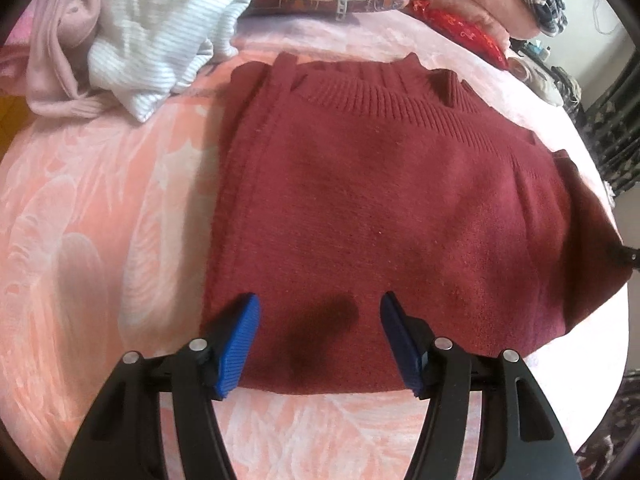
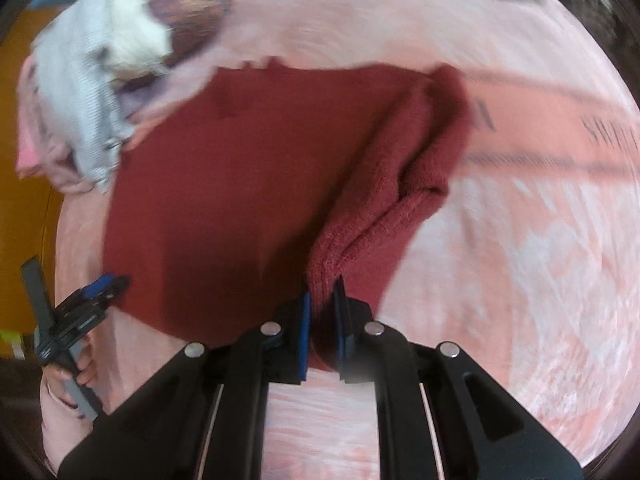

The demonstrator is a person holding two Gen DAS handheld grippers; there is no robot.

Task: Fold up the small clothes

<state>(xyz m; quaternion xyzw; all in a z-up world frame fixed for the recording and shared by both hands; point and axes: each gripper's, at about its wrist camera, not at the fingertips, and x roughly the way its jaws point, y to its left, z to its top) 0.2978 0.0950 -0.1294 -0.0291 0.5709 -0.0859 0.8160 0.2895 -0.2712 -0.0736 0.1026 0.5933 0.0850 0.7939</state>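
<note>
Dark red knitted sweater (image 1: pixel 380 208) lies flat on the pink leaf-patterned bedspread (image 1: pixel 100 240), with a heap of white ribbed and pale pink clothes (image 1: pixel 132 40) beyond its far left corner. Your left gripper (image 1: pixel 320 340) hovers open over its near hem, while your right gripper (image 2: pixel 322 332) pinches a raised fold of it; dark lettering on the bedspread is too blurred to read.

Soft daylight; right view motion-blurred, fisheye-warped.

I see a bed with a pink leaf-patterned blanket (image 1: pixel 100 220); the dark red knitted sweater (image 1: pixel 380 208) lies on it, a white ribbed garment (image 1: pixel 160 40) beside.
</note>
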